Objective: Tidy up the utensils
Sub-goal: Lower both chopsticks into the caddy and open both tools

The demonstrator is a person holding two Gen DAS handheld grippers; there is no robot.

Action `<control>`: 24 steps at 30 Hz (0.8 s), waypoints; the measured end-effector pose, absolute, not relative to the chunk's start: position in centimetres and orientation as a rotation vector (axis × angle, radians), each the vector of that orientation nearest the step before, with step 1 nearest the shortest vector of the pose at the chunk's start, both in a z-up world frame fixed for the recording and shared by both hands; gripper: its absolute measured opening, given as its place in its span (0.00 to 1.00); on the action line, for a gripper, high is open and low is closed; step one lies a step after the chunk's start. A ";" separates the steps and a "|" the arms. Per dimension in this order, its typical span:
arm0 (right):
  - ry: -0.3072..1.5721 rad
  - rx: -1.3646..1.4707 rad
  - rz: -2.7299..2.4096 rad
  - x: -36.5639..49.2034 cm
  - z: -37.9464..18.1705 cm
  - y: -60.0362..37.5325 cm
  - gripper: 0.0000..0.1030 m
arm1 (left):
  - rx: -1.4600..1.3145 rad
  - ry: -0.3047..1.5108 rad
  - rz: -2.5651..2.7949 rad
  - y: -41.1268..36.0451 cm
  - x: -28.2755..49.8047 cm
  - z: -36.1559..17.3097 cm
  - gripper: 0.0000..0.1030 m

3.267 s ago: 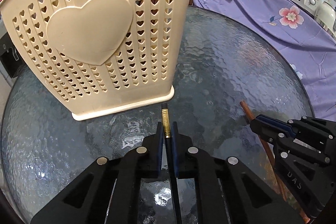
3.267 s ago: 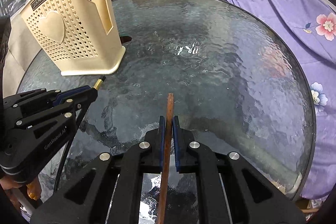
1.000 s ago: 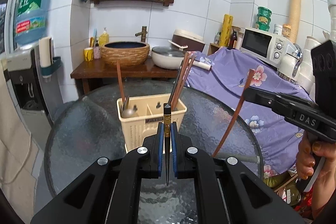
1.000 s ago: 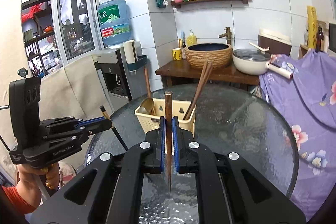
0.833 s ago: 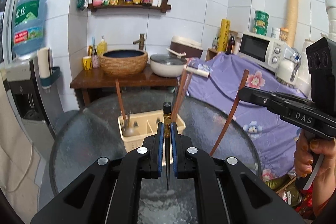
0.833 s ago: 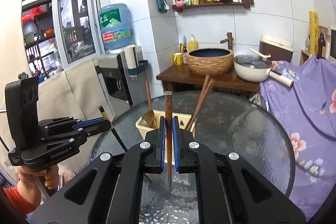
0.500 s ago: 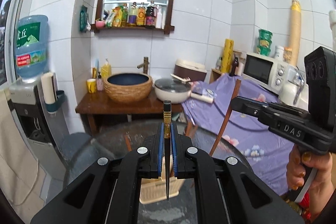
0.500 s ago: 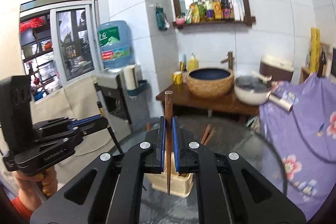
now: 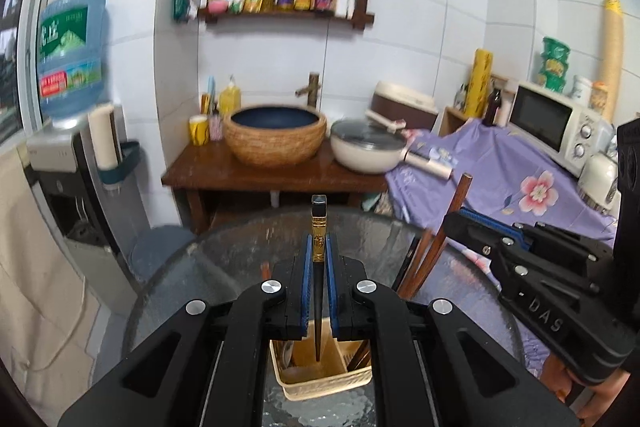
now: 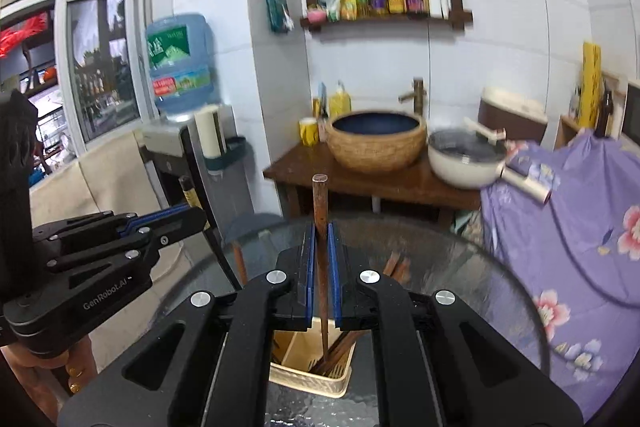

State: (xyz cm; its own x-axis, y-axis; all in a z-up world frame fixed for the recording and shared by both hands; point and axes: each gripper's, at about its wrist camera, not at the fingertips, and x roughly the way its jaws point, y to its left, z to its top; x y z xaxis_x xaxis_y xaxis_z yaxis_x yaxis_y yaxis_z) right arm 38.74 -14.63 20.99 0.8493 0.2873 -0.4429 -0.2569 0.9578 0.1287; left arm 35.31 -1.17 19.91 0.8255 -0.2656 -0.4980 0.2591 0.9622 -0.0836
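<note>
Our left gripper (image 9: pixel 319 259) has its jaws closed on a black chopstick (image 9: pixel 318 291), which stands upright between the blue pads (image 9: pixel 306 279); its gold-banded top rises above the jaws and its thin tip hangs over the cream utensil basket (image 9: pixel 324 385) below. Our right gripper (image 10: pixel 320 259) has its jaws clamped on a brown wooden chopstick (image 10: pixel 321 223), also upright, with its lower end reaching down among the brown chopsticks (image 10: pixel 340 345) that already lean in one compartment of the basket (image 10: pixel 310 377).

In the left wrist view more brown chopsticks (image 9: pixel 420 267) rise out of the basket just right of our jaws, and what looks like a spoon sits in the basket's left compartment, partly hidden by the gripper body. The right gripper (image 9: pixel 464 223) appears there at the right edge with its chopstick (image 9: pixel 456 211) tilted. The basket stands on the round glass tabletop (image 9: pixel 248 239).

Beyond the tabletop a wooden counter (image 9: pixel 248 175) carries a woven basin (image 9: pixel 274 137) and a white lidded pan (image 9: pixel 366 151). A purple floral cloth (image 9: pixel 512 171) lies to the right, with a microwave (image 9: pixel 548 123) behind it. A water dispenser bottle (image 9: pixel 70 55) stands at the left.
</note>
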 end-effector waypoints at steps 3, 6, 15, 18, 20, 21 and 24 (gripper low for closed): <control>0.515 0.073 0.286 39.4 18.7 -14.5 0.07 | -0.011 0.573 -0.271 -1.0 36.1 17.7 0.07; 0.547 0.071 0.286 39.8 16.8 -14.4 0.07 | -0.004 0.603 -0.260 -0.9 36.6 15.8 0.07; 0.540 0.091 0.279 40.2 15.6 -14.8 0.07 | 0.003 0.653 -0.250 -1.2 37.6 12.4 0.07; 0.527 0.077 0.277 40.0 15.6 -14.7 0.08 | 0.004 0.648 -0.259 -1.2 37.4 12.4 0.07; 0.509 0.067 0.265 39.4 15.7 -15.0 0.22 | 0.005 0.631 -0.261 -1.1 36.9 12.7 0.22; 0.499 0.068 0.261 39.1 15.8 -15.1 0.32 | 0.005 0.617 -0.255 -1.1 36.5 12.9 0.28; 0.437 0.058 0.231 37.3 16.1 -15.9 0.59 | 0.001 0.537 -0.239 -0.6 34.4 13.7 0.57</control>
State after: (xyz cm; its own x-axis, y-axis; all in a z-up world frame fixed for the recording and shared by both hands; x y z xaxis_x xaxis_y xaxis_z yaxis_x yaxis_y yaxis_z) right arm 37.32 -15.89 16.14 0.8801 0.2344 -0.4129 -0.2097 0.9721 0.1049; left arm 34.35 -0.59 13.69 0.8323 -0.2250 -0.5066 0.2256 0.9723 -0.0612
